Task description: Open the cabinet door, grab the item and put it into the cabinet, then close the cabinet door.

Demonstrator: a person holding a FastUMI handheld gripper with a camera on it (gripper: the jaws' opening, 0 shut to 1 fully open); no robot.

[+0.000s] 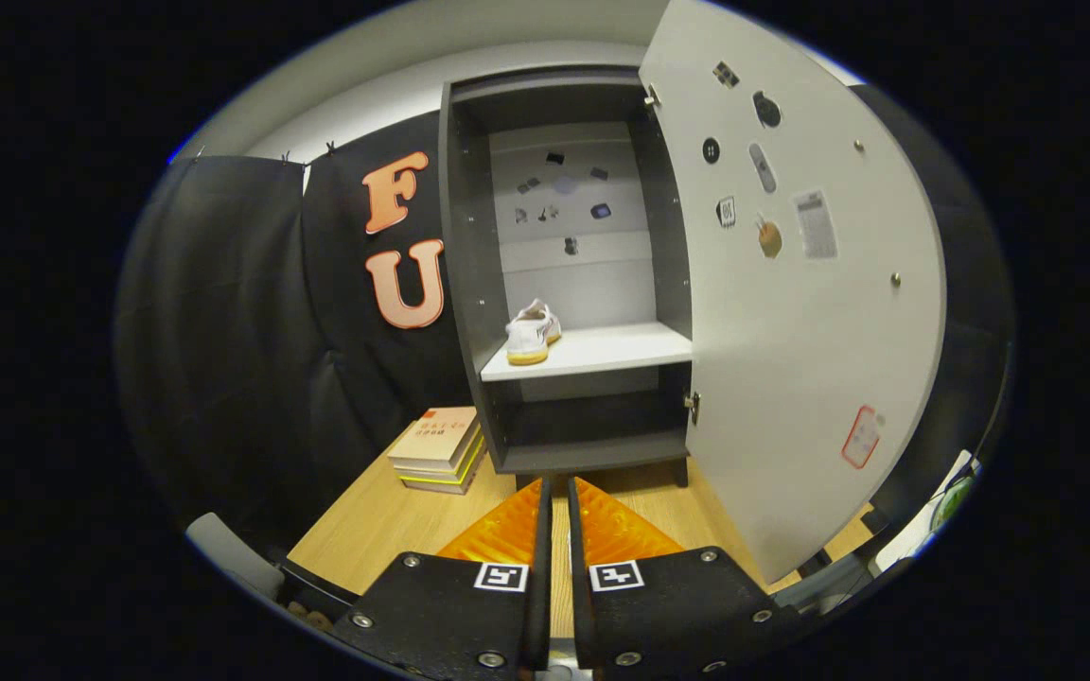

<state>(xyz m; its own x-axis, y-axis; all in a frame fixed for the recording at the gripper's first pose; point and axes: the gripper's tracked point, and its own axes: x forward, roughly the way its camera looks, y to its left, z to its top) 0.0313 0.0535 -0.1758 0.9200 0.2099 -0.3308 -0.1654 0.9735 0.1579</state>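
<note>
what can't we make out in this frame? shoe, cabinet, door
- Shoe on the shelf: heel faces the gripper view, its front is hidden behind it.
- Cabinet lower compartment: too dark to tell its contents.
- Stickers on the door: blurred, too small.
- Stack of books: covers too small to read.
- Gripper: fingers nearly together, nothing between them.

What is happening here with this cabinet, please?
A person is holding a two-finger gripper in front of a tall dark grey cabinet on a light wooden table. The cabinet's pale grey door stands wide open. A white shoe with a yellow sole already lies on the white shelf inside. The gripper's fingers are nearly together and hold nothing. The door is not yet closed.
</note>
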